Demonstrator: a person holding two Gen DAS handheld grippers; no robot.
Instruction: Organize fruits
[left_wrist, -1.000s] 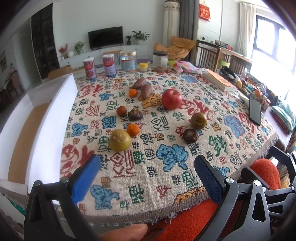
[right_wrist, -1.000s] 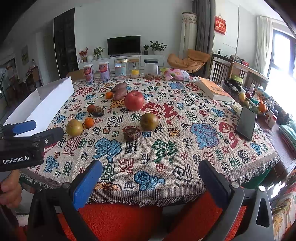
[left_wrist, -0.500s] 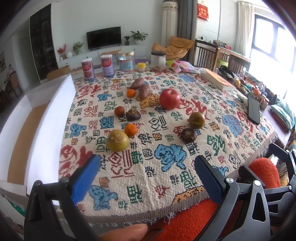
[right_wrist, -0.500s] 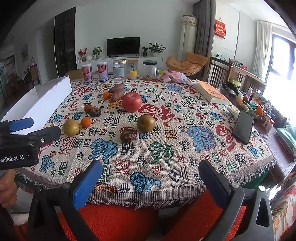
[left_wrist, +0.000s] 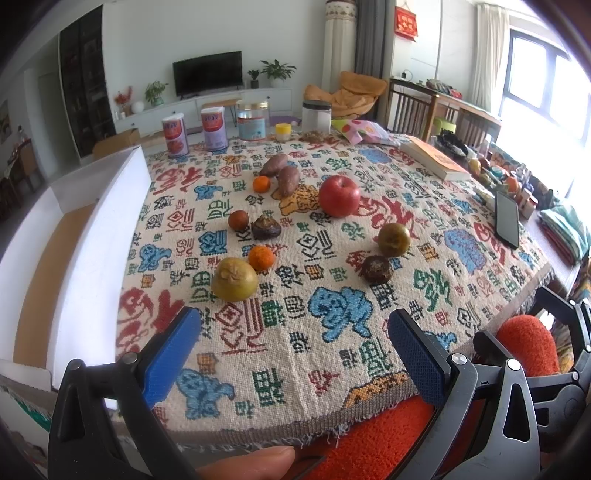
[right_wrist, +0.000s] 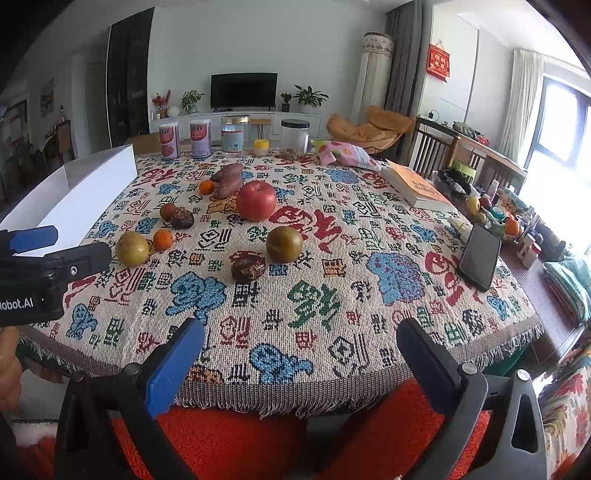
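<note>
left gripper (left_wrist: 293, 328): fingers spread, holding nothing, over near desk edge | right gripper (right_wrist: 299, 341): fingers spread, holding nothing | red apple (left_wrist: 338, 195): mid-desk landmark | fruits: scattered on patterned cloth (left_wrist: 332, 332) left and in front of apple | white box (left_wrist: 99, 240): far left of apple

left claw (left_wrist: 291, 332) gapes empty above tablecloth (left_wrist: 332, 354), near yellow-green fruit (left_wrist: 234, 278).

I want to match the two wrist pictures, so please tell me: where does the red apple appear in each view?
Left wrist: the red apple lies right of centre, in the upper half, on the tablecloth.
Right wrist: the red apple lies a little left of centre, also upper half.
Shared landmark: the two sweet potatoes just behind-left of it in both.
</note>
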